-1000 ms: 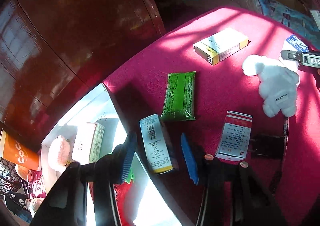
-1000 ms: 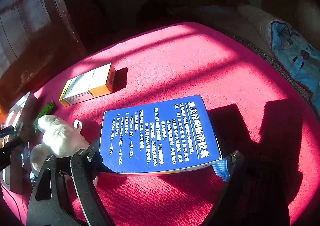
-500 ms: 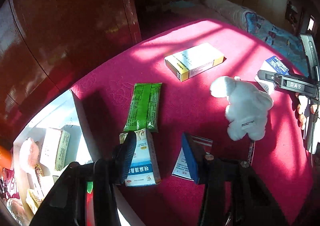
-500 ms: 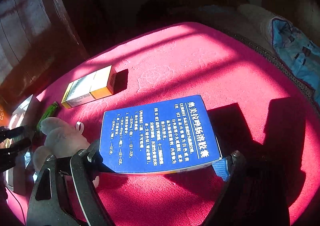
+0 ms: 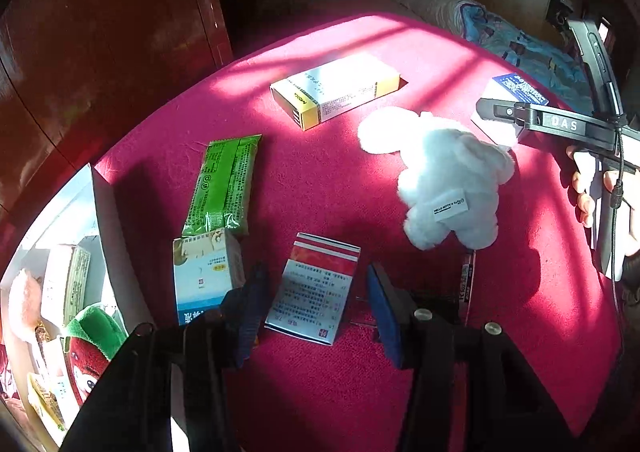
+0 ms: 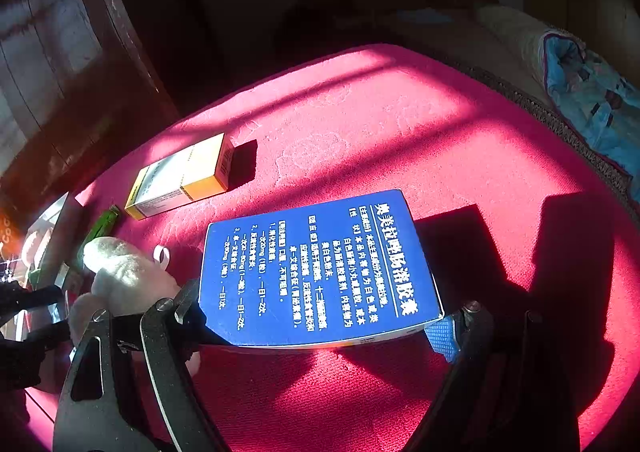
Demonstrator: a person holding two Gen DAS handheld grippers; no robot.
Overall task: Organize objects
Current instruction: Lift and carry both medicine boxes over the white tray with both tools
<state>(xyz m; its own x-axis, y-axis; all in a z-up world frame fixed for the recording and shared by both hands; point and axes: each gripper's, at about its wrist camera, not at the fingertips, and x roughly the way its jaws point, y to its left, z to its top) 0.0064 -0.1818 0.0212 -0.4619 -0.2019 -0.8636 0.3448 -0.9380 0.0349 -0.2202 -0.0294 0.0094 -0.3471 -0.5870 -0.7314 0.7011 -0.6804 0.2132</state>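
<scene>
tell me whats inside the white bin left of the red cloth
In the white bin: a strawberry plush, a pink plush and a pale box. The bottom is hidden by them.

A home bedroom: sunlit crimson bedspread [image 6: 400, 124] underfoot of household clutter, a pillow [image 5: 424, 2] and blue patterned quilt [image 6: 592, 96] at the far right, and a dark red wooden wardrobe [image 5: 100, 32] on the left.

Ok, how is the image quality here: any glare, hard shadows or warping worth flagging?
Left wrist view: hard sunlight blows out the yellow box and the bin at left, and fisheye bends the red cloth. Right wrist view: sharp black shadows fall right of the blue box; the background is underexposed.
</scene>
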